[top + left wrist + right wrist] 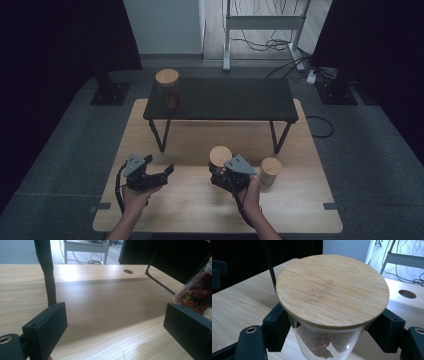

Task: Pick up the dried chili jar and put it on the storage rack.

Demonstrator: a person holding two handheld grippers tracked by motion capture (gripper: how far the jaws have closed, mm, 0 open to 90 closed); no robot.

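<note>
A glass jar (324, 340) with a round bamboo lid (332, 290) stood near the middle of the light wooden tabletop (190, 200), with reddish-brown contents visible through its wall in the right gripper view; the right hand-held gripper (222, 176) was clamped on it just under the lid, one black jaw pressed against each side of the glass; the person's right hand (251, 196) held that hand-held gripper from behind. A second lidded jar (270, 171) stood just beside it to the right, apart from the jaws; the left hand-held gripper (159, 169) hovered well to the left over bare wood, its jaws spread wide with nothing between them. Farther back, a low black shelf (230, 97) on thin legs stood across the tabletop, bearing a third jar (168, 90) at its left end.
</note>
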